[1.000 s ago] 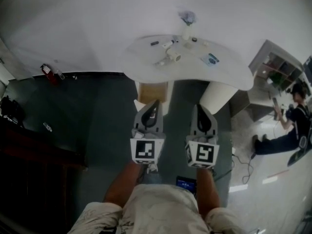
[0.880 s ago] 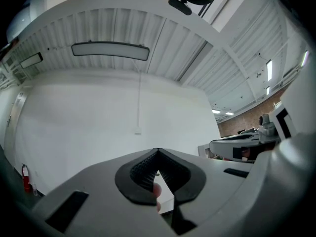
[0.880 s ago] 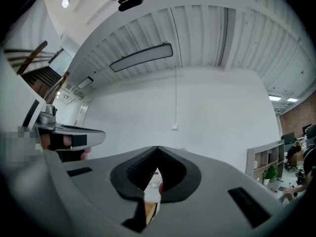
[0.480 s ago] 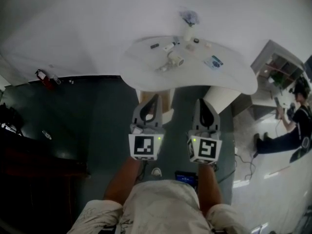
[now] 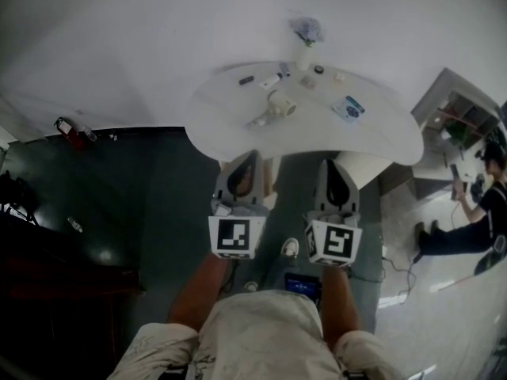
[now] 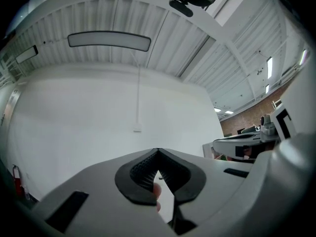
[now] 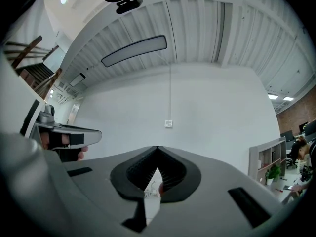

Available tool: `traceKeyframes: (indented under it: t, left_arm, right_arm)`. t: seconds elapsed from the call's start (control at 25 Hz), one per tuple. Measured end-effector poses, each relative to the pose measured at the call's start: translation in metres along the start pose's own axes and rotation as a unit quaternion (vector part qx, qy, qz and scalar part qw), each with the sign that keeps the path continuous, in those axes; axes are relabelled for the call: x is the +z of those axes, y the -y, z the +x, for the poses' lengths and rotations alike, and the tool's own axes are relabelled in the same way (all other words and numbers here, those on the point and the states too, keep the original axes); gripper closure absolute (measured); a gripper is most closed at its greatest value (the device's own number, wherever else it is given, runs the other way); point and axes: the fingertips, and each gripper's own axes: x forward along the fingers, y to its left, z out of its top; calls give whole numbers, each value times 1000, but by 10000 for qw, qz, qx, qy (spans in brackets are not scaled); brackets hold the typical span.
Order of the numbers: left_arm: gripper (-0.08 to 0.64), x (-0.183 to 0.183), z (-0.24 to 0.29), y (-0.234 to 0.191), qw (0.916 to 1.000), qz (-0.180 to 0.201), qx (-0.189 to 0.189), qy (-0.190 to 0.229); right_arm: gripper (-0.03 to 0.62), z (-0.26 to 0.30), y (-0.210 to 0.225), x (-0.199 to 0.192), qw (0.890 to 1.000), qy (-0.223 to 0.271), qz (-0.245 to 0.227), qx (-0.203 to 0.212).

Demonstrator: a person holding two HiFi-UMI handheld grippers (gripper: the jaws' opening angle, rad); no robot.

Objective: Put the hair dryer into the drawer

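While the hair dryer (image 5: 279, 106) lies mid-worktop (image 5: 372, 133) among small items, far from the person | left gripper (image 5: 250, 158) at the worktop's near edge, jaws together, nothing between | right gripper (image 5: 333, 165) beside it to the right, jaws together, empty | second person (image 5: 482, 208) sits far right on the floor.

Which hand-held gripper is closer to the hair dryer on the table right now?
Left, slightly. The left hand-held gripper sits below-left of the hair dryer; the right hand-held gripper is farther, below-right.
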Motion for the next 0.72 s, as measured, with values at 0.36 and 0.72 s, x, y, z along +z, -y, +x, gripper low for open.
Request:
traceKeyframes:
  t: [0.36,0.72]
  left_arm:
    - [560,-11,112,9,9996,127,228,-87]
    - [560,-25,194,11,9987,171,467,-127]
  right_arm:
    - [588,95,64,-18,9995,-32,130,281]
    - [588,169,114,-37,9980,-31,207,597]
